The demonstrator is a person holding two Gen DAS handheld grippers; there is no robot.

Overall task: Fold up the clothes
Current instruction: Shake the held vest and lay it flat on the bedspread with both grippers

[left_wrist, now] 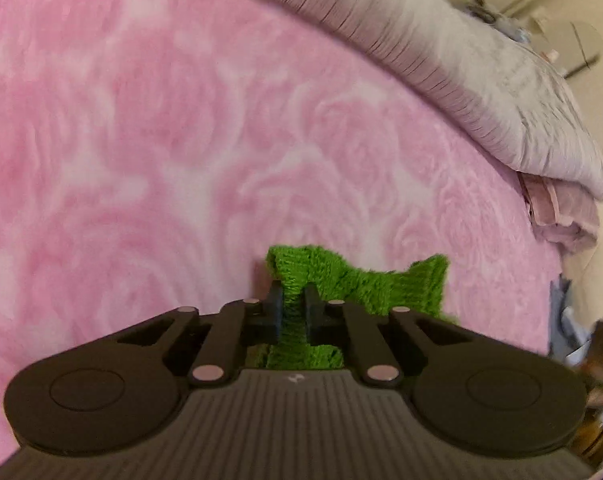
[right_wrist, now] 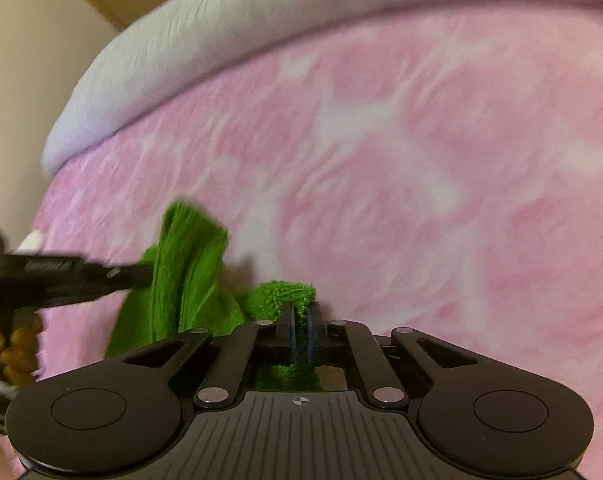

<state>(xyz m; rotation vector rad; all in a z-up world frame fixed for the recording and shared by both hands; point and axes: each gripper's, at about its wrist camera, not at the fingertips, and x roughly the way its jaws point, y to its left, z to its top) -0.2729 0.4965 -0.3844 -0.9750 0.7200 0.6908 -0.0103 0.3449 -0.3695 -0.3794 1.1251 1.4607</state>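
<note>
Left wrist view showed both grippers, left (left_wrist: 294, 295) and right (right_wrist: 300, 314), with fingers pinched tight on the green knit (left_wrist: 365, 284); a hard tug might slip it free.

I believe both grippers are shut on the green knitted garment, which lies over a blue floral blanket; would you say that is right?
Not quite: the blanket is pink, not blue, as both wrist views show. The rest holds: the left gripper and the right gripper are each shut on the green knitted garment.
</note>
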